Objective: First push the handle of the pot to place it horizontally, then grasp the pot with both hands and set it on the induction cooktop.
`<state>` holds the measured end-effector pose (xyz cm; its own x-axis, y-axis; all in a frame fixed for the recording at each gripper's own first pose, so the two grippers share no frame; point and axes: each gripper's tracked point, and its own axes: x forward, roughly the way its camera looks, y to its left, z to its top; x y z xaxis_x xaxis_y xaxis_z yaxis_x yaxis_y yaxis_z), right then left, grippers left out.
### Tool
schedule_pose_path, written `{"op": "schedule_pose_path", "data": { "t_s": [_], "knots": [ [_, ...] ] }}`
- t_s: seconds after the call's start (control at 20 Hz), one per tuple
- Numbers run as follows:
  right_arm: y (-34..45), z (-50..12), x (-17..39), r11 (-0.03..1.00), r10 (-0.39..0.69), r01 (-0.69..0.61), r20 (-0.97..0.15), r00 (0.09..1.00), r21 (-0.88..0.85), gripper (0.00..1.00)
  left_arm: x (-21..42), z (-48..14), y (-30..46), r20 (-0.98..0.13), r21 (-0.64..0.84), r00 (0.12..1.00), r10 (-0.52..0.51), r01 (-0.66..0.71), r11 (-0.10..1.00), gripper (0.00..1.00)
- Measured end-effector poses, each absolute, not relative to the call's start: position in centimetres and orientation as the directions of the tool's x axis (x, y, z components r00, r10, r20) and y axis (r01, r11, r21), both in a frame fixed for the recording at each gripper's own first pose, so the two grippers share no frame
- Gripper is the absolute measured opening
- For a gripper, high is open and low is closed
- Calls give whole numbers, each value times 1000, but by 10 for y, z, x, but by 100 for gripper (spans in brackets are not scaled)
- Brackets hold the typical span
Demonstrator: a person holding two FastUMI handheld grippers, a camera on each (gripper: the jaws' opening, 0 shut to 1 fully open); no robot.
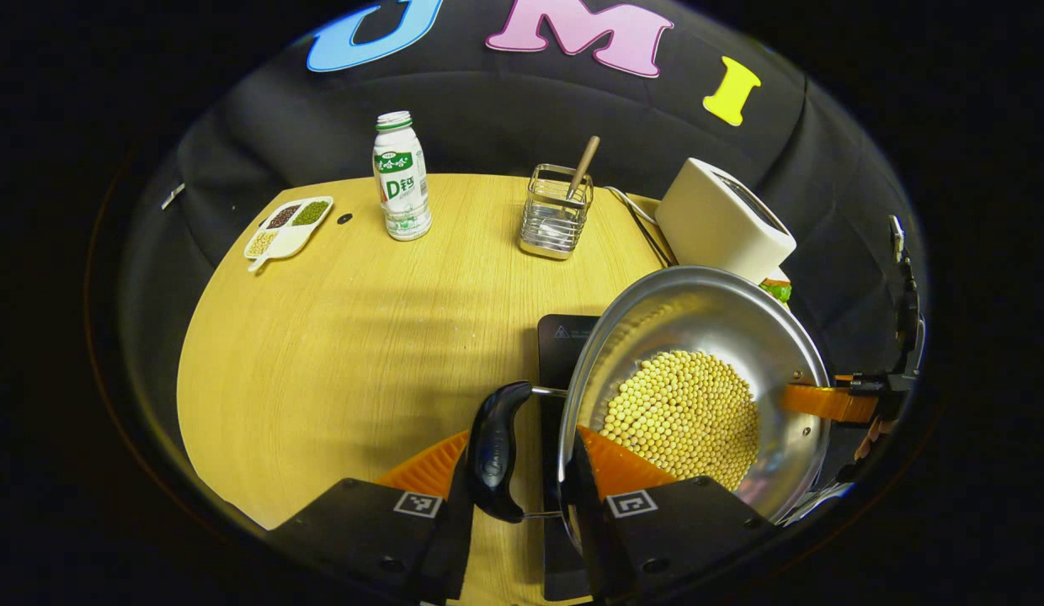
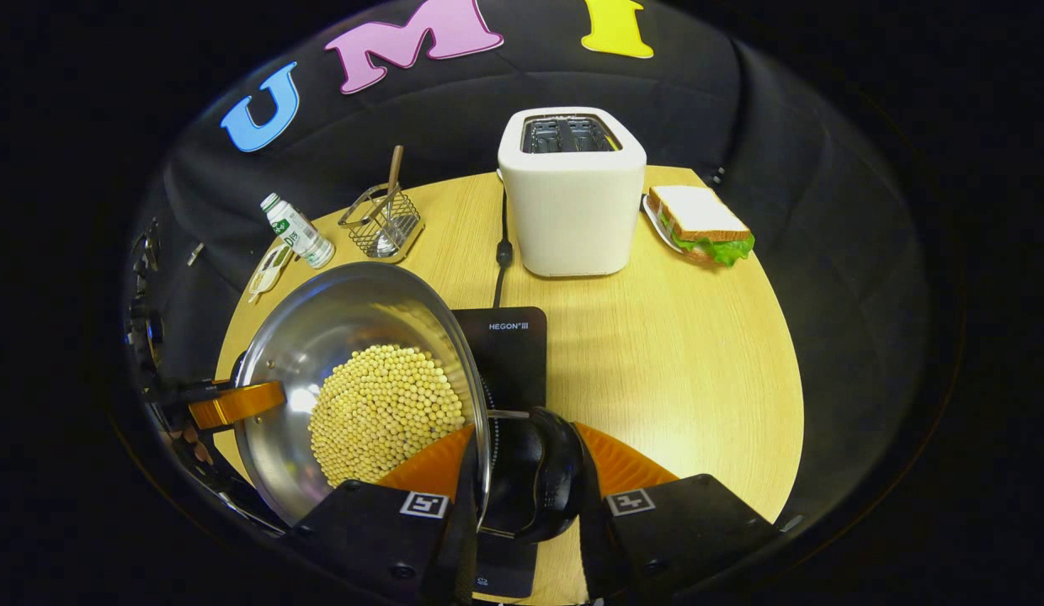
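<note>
Here the left gripper [image 1: 522,471] clamps the pot [image 1: 699,337] at its rim and black handle [image 1: 497,450]. The right gripper [image 2: 522,471] grips the opposite handle [image 2: 543,471] likewise, induction cooktop [image 2: 509,345] at 12 o'clock beyond it.

Pot [image 1: 766,337] ahead of left gripper: polished metal, mirror-glossy wall; handle [image 1: 495,450] between the fingers looks like glossy black plastic. Soybeans [image 1: 686,417] inside: matt, smooth. Cooktop [image 2: 509,349] beyond right gripper: smooth dark glassy face. Table [image 2: 682,362]: light wood-grain, satin. Toaster [image 2: 572,198] further ahead: matt white plastic casing. Wire caddy [image 1: 556,215]: bright metal mesh. Bottle [image 1: 401,181]: glossy plastic, printed label.
</note>
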<state>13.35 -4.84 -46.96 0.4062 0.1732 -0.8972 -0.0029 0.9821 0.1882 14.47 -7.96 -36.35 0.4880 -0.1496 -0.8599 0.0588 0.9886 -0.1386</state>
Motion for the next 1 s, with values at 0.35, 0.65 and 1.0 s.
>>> {"op": "schedule_pose_path", "data": {
  "t_s": [0.35, 0.65, 1.0],
  "knots": [
    [-52, -476, 136, 977, 190, 6, -885, 424, 213, 53, 151, -368, -82, -860, -131, 486, -154, 82, 988, 57],
    [-52, -476, 137, 976, 191, 8, -884, 426, 215, 51, 150, -370, -82, -861, -137, 483, -157, 76, 988, 59],
    [-49, -476, 138, 975, 199, 0, -879, 432, 221, 55, 147, -375, -83, -872, -132, 466, -150, 71, 989, 65]
  ]
}}
